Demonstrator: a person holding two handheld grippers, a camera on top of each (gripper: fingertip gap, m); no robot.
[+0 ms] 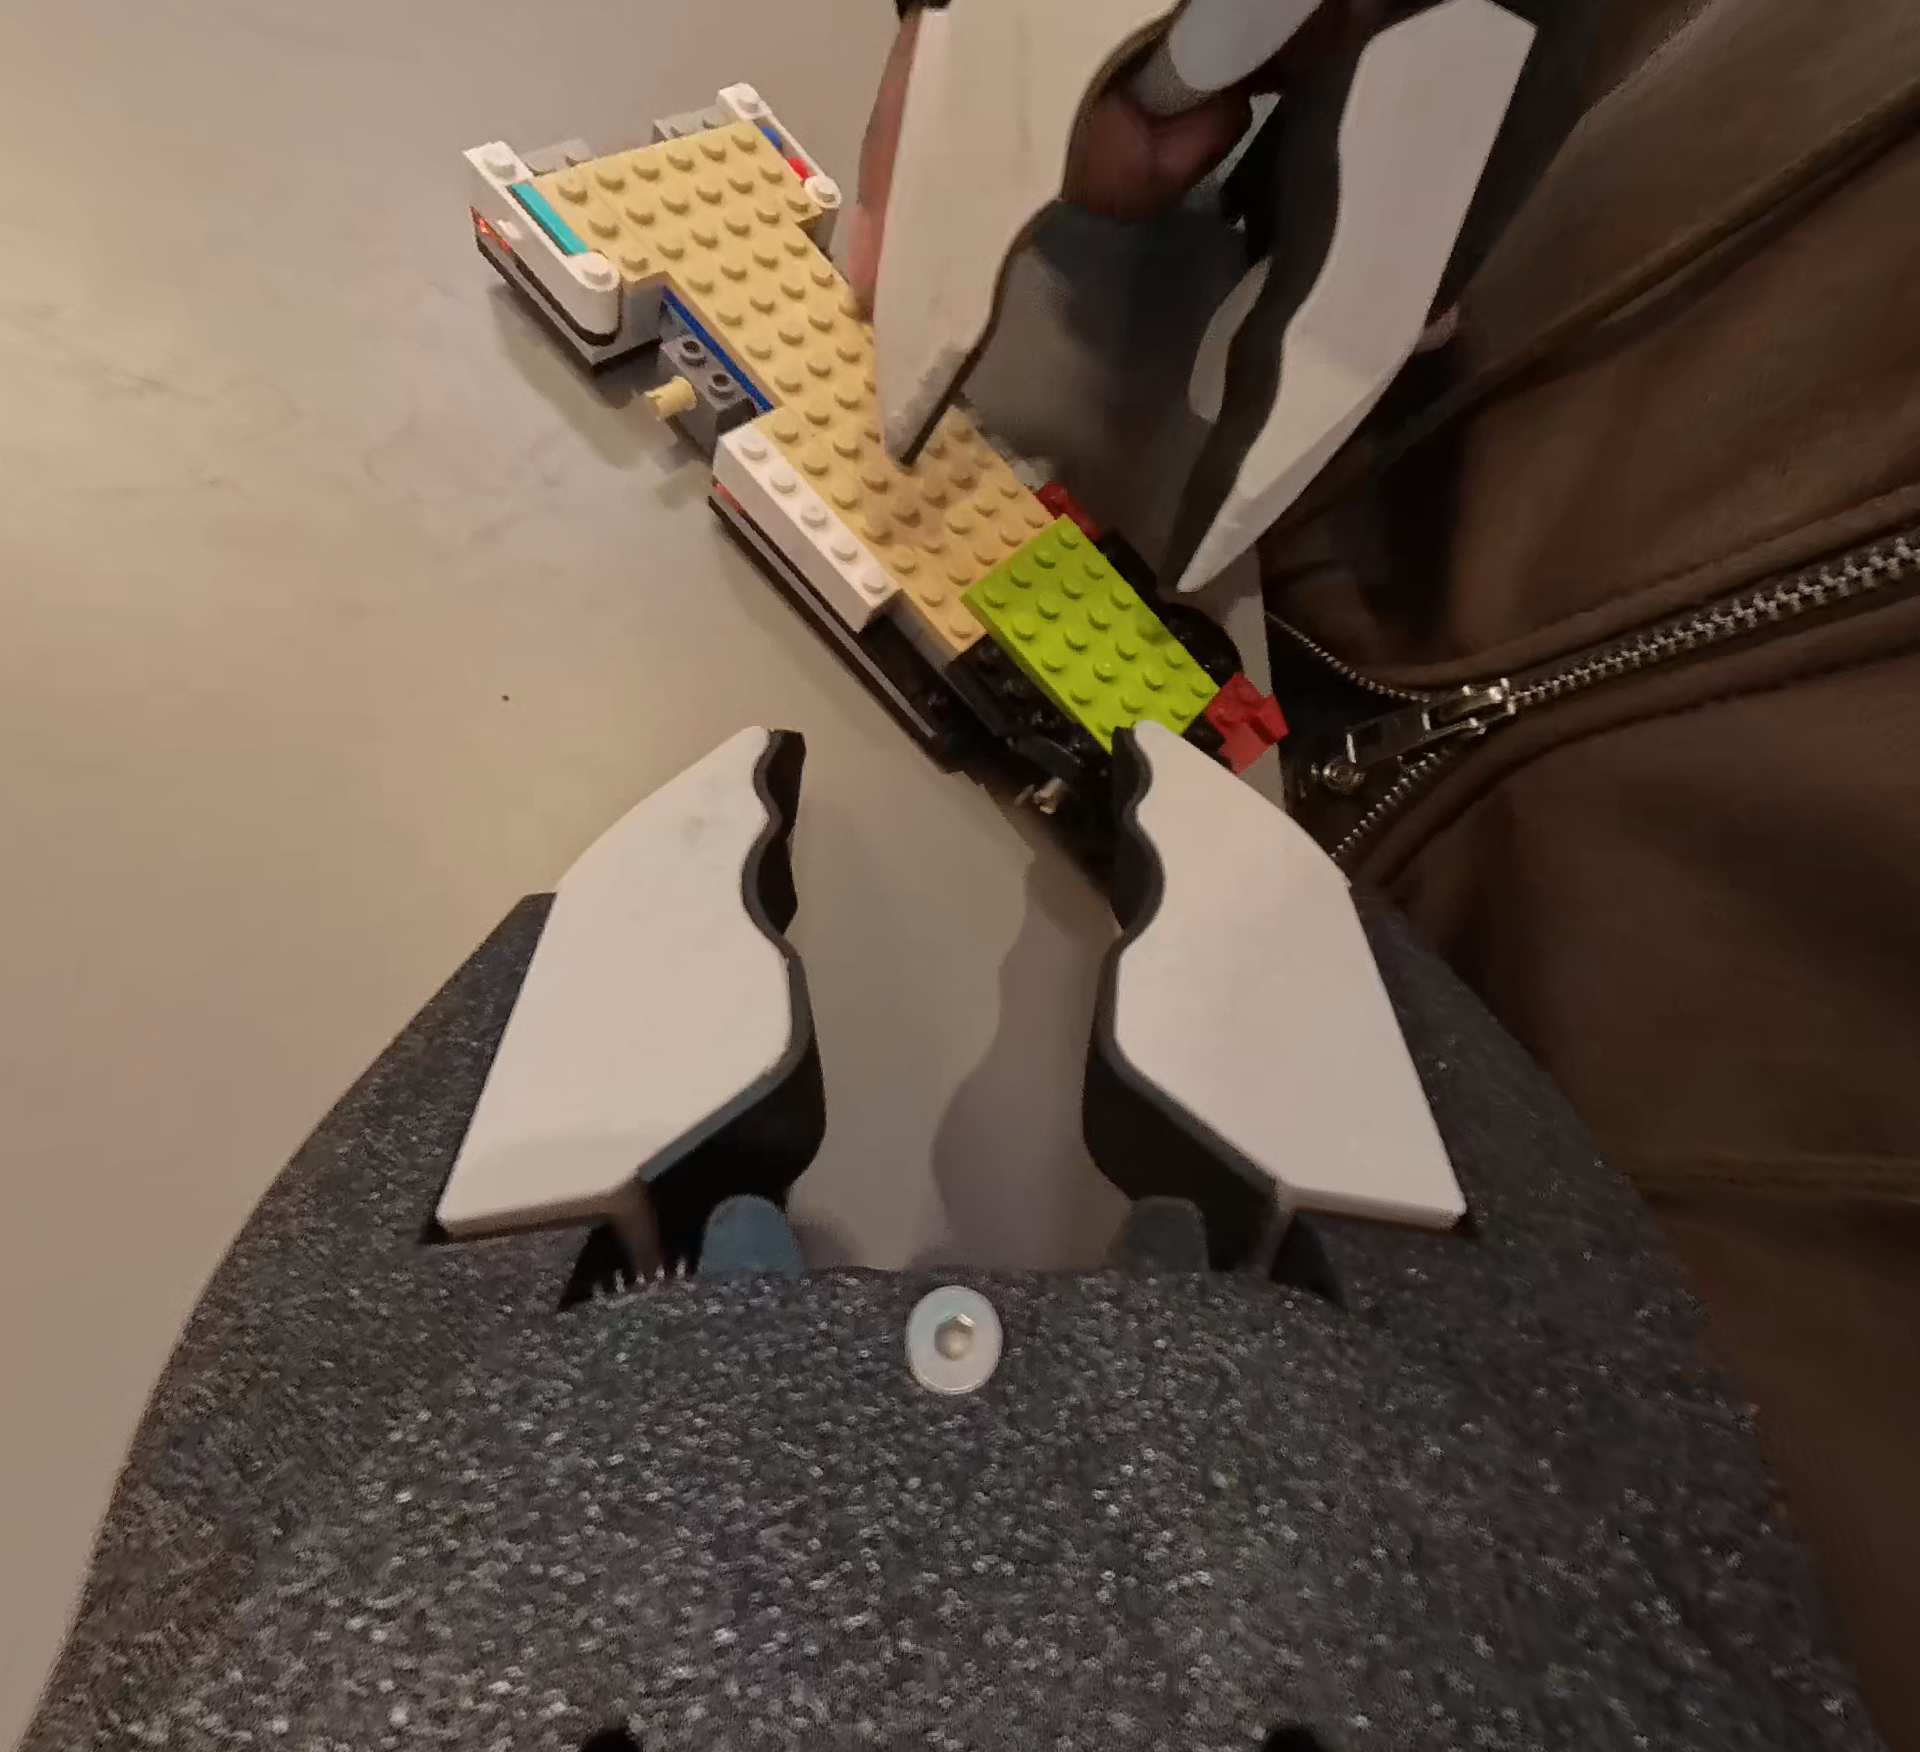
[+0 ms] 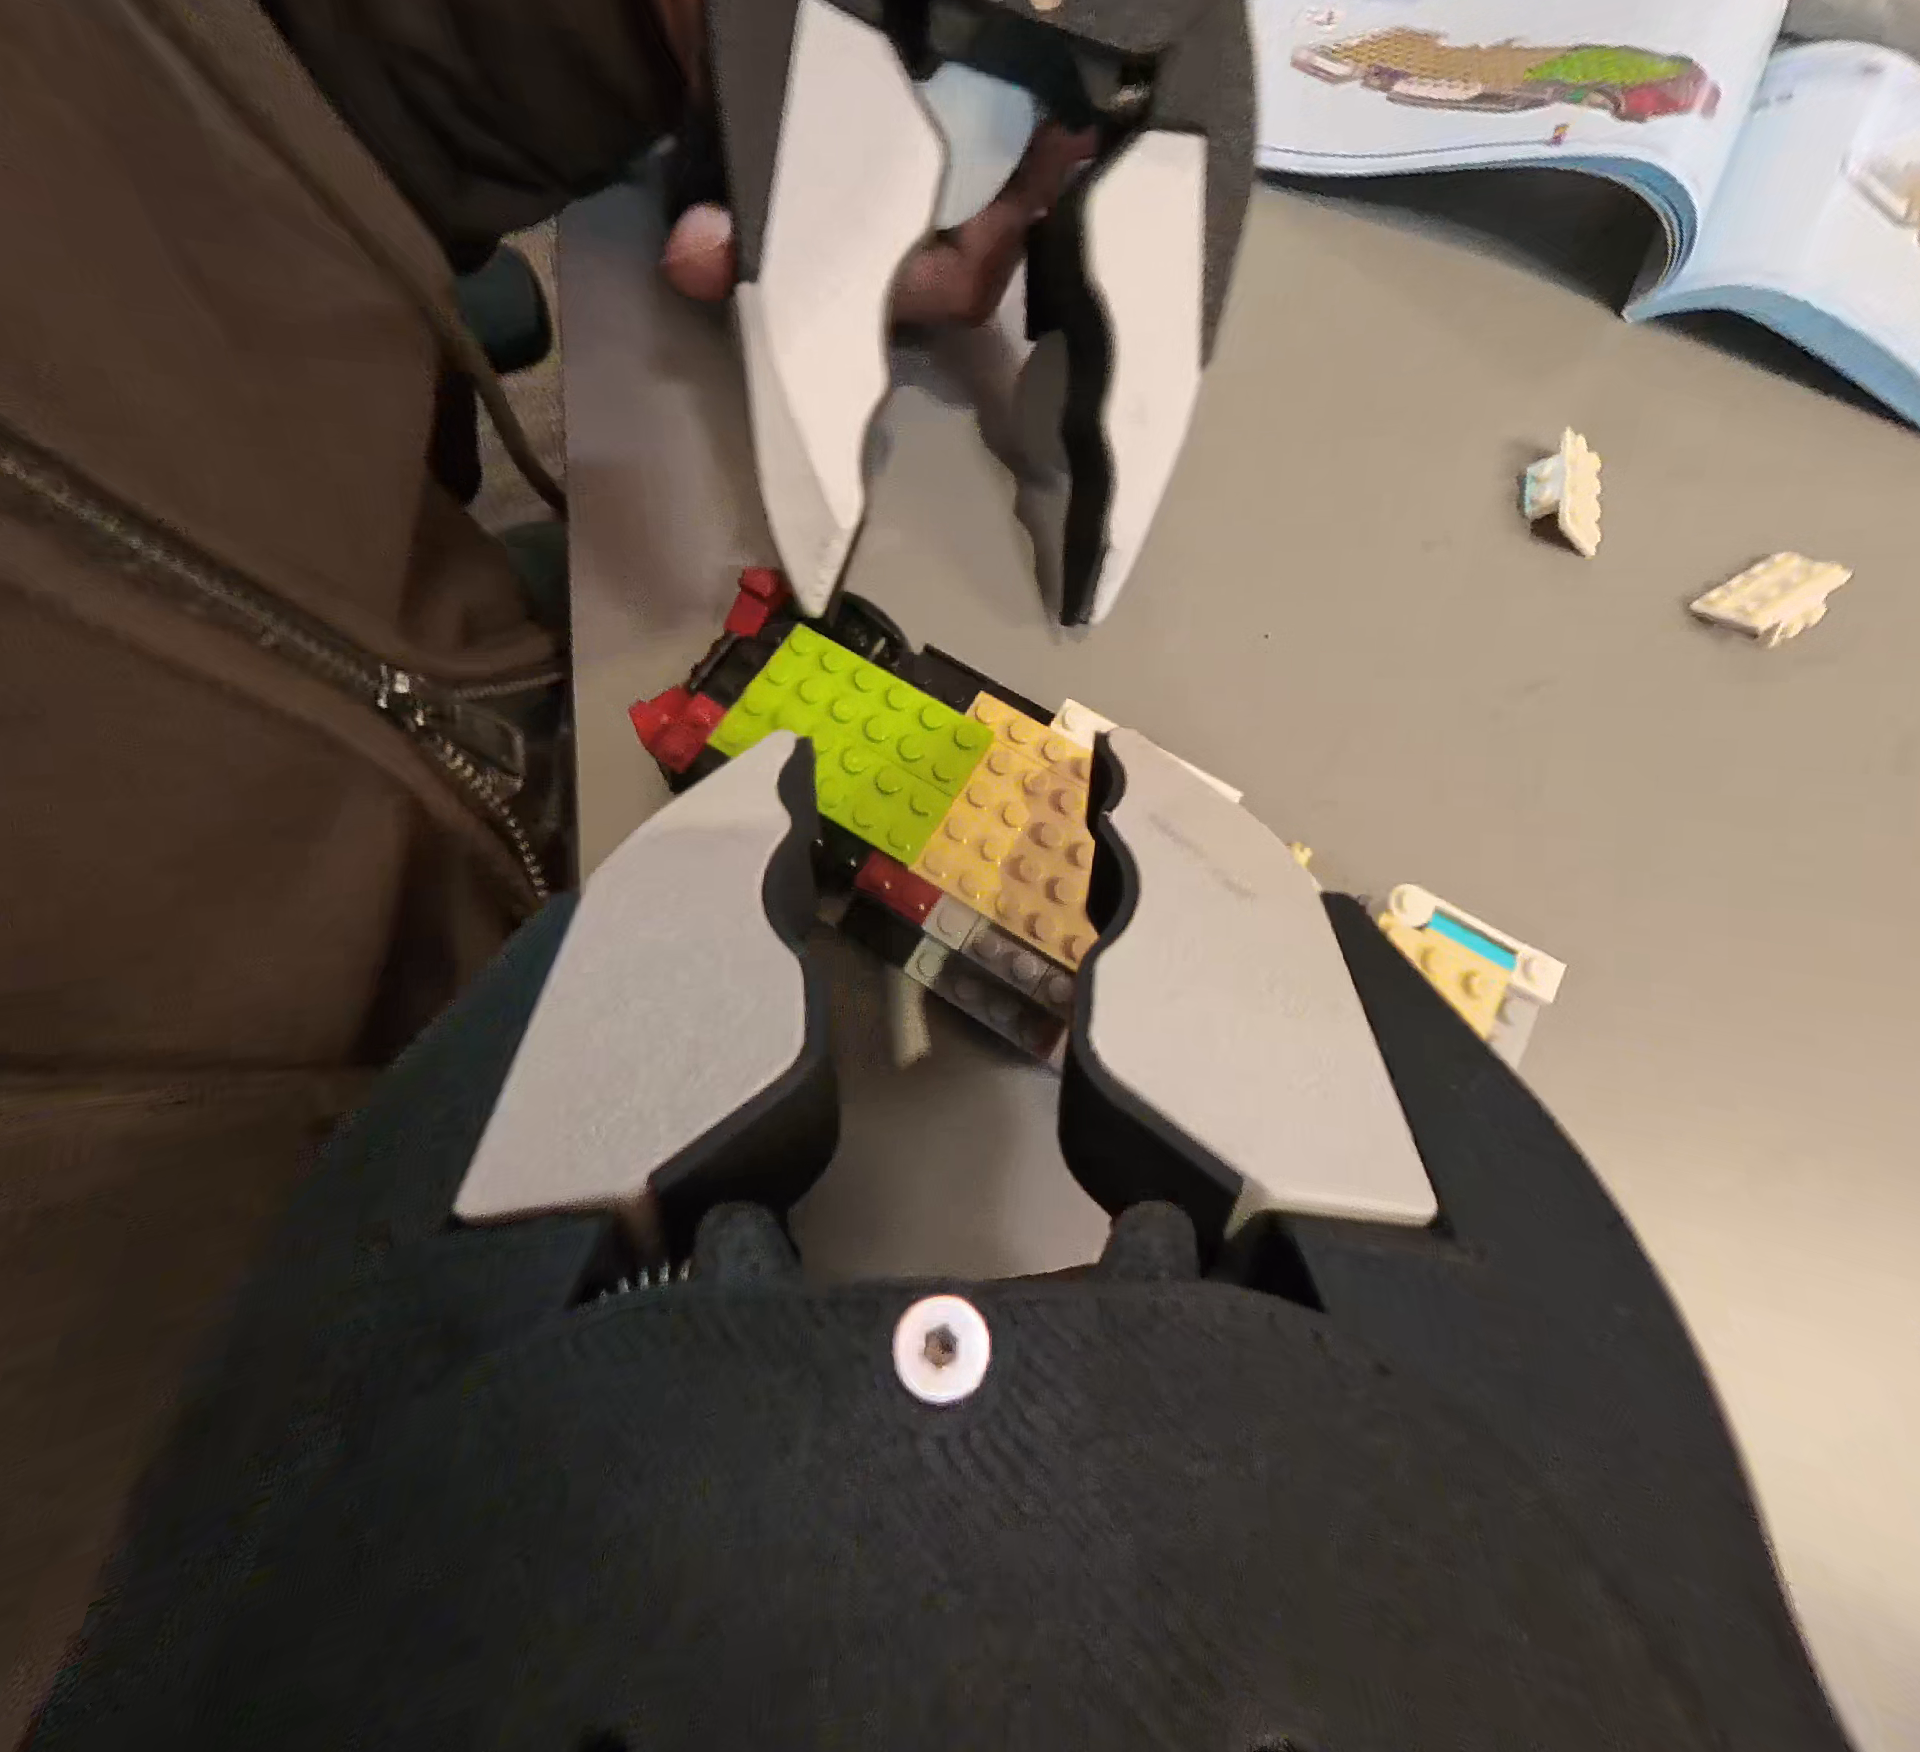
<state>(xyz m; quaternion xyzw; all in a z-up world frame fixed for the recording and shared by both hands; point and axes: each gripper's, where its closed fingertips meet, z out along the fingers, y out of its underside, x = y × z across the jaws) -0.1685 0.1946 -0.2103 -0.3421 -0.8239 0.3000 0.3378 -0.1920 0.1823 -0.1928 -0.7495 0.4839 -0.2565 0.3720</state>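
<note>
Left gripper (image 1: 956, 746) spread wide, gripping nothing, at the brick model's (image 1: 790, 372) lime plate (image 1: 1091, 637) end; right gripper (image 1: 1049, 518) also spread, one fingertip (image 1: 920, 424) seemingly touching (blurred) tan studs; model on grey table (image 1: 260, 559); open booklet (image 2: 1558, 102) at two o'clock.
</note>
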